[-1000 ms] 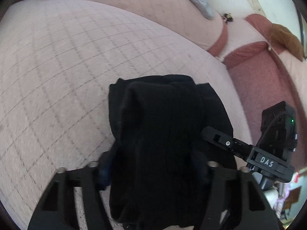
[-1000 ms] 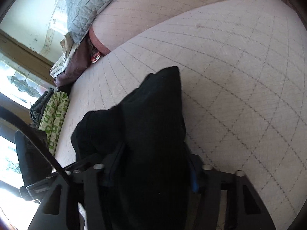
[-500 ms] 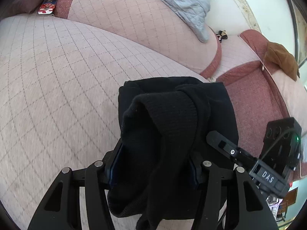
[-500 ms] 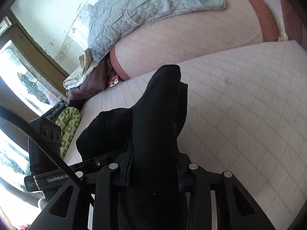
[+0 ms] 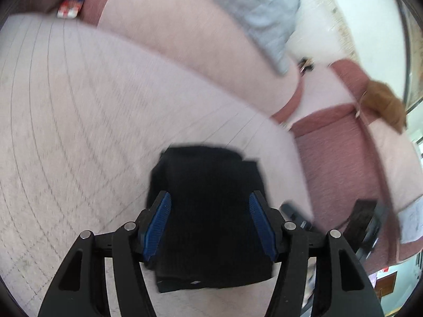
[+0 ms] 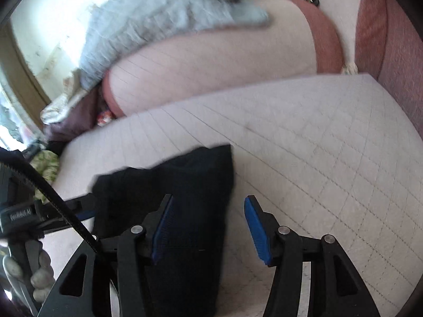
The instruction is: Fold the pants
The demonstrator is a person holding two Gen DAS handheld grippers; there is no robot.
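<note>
Both grippers have just been opening: the left gripper (image 5: 210,220) and right gripper (image 6: 208,224) stand wide, pads clear of the folded black pants (image 5: 208,185) on the sofa cushion (image 5: 79,111).

Both jaws just opened, pants (image 5: 208,211) released, now flat on cushion (image 5: 79,121)

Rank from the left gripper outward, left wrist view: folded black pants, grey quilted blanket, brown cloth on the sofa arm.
1. Folded black pants: directly beneath the open left gripper.
2. Brown cloth: far right, on the sofa arm.
3. Grey quilted blanket: top, over the backrest.
</note>
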